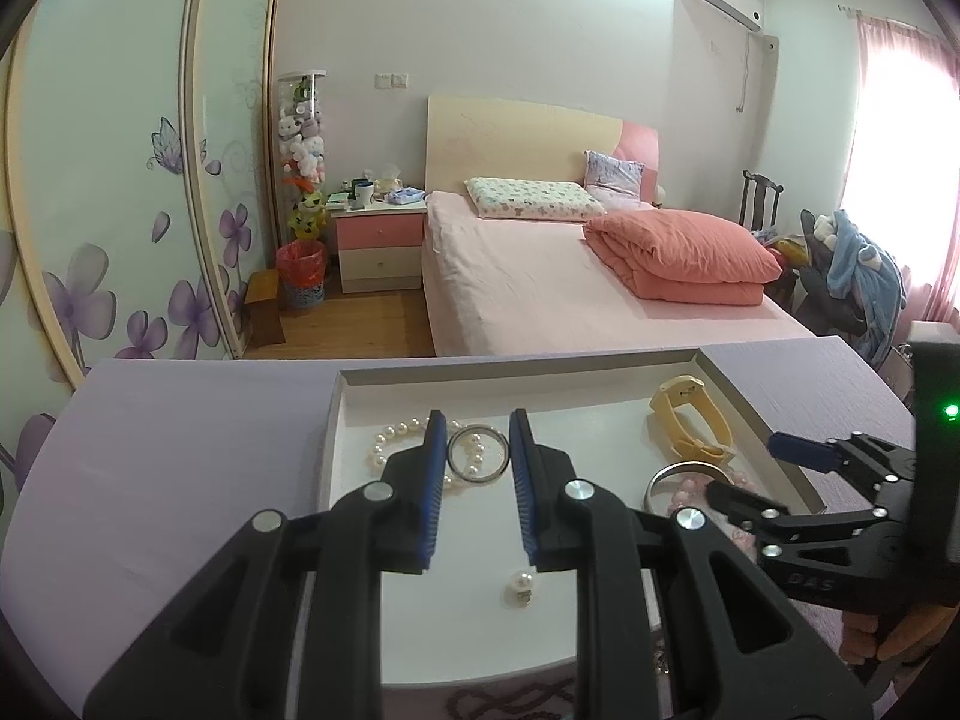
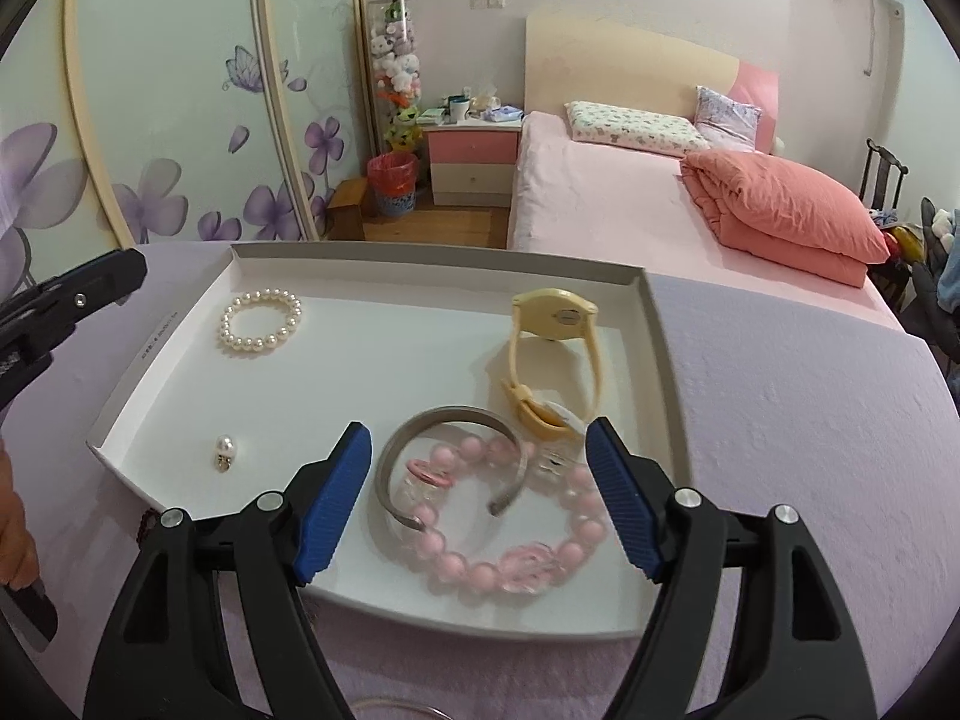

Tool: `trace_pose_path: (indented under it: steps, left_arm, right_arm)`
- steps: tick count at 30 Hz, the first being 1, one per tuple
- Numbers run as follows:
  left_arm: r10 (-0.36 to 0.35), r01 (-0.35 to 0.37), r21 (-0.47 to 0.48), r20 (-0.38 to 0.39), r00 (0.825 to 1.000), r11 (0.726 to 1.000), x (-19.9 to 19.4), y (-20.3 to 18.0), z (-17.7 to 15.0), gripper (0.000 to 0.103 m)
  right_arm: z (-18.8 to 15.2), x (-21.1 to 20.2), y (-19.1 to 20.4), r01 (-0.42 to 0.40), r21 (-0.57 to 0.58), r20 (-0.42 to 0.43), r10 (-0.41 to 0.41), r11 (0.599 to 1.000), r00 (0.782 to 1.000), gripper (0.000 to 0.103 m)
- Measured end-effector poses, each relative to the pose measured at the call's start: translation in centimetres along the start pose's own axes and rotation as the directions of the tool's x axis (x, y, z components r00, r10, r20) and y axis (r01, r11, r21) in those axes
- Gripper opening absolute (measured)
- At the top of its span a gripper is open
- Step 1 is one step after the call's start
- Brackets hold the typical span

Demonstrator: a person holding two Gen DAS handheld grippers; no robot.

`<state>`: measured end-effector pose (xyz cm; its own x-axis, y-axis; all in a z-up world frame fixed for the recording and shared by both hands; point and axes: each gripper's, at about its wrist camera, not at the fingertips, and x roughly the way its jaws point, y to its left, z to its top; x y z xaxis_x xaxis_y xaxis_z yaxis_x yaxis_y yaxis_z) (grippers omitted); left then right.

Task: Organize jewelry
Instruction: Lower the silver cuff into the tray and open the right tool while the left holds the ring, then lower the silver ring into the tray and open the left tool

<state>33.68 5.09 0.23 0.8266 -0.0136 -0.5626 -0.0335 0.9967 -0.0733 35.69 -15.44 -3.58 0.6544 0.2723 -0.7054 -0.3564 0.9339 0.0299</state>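
The left tongs (image 1: 478, 450) pinch one silver ring (image 1: 478, 456), raised over the white tray (image 2: 384, 354). The right tongs (image 2: 480, 474) stand wide, empty, above one grey cuff (image 2: 444, 420) and one pink bead bracelet (image 2: 510, 564). One pearl bracelet (image 2: 261, 321), one yellow watch (image 2: 555, 318) and one pearl earring (image 2: 224, 450) lie apart in the tray. Only the left view shows the ring.
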Motion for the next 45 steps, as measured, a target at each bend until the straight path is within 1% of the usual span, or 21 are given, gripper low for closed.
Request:
trace_pose_path:
  steps: [5,13,29,31,33,34,40,45]
  left_arm:
    - [0.0,0.0,0.007,-0.014,1.0,1.0,1.1,-0.4,-0.2,0.022]
    - [0.004,-0.004,0.002,-0.044,0.999,1.0,3.4,-0.5,-0.5,0.022]
    - [-0.01,0.009,-0.013,-0.08,0.997,1.0,5.2,-0.9,-0.9,0.022]
    - [-0.017,0.016,-0.016,-0.088,0.996,1.0,5.2,-0.9,-1.0,0.025]
    - [-0.02,0.018,-0.024,-0.083,0.996,1.0,5.0,-0.7,-0.8,0.041]
    - [-0.015,0.013,-0.026,-0.074,0.997,1.0,4.7,-0.5,-0.6,0.045]
    - [0.015,-0.016,-0.057,-0.027,1.0,0.998,2.3,1.0,0.1,0.048]
    - [0.032,-0.032,-0.071,-0.004,0.999,0.997,0.1,2.0,0.1,0.05]
  right_arm:
    - [-0.2,-1.1,-1.2,-0.013,0.031,0.029,0.012,0.999,1.0,0.074]
    - [-0.7,-1.9,-1.6,-0.023,0.031,0.066,0.021,0.999,0.998,0.074]
    - [-1.4,-1.8,-2.4,-0.029,0.048,0.064,0.026,0.998,0.998,0.074]
    - [-1.5,-1.9,-2.4,-0.03,0.049,0.064,0.027,0.998,0.998,0.074]
    - [-1.5,-2.0,-2.3,-0.031,0.048,0.065,0.028,0.998,0.997,0.074]
    - [-1.4,-1.9,-2.3,-0.031,0.049,0.065,0.028,0.998,0.997,0.074]
    - [-1.8,-2.7,-2.3,-0.043,0.055,0.081,0.038,0.998,0.996,0.074]
    - [-2.4,-3.6,-2.0,-0.051,0.06,0.086,0.045,0.997,0.995,0.074]
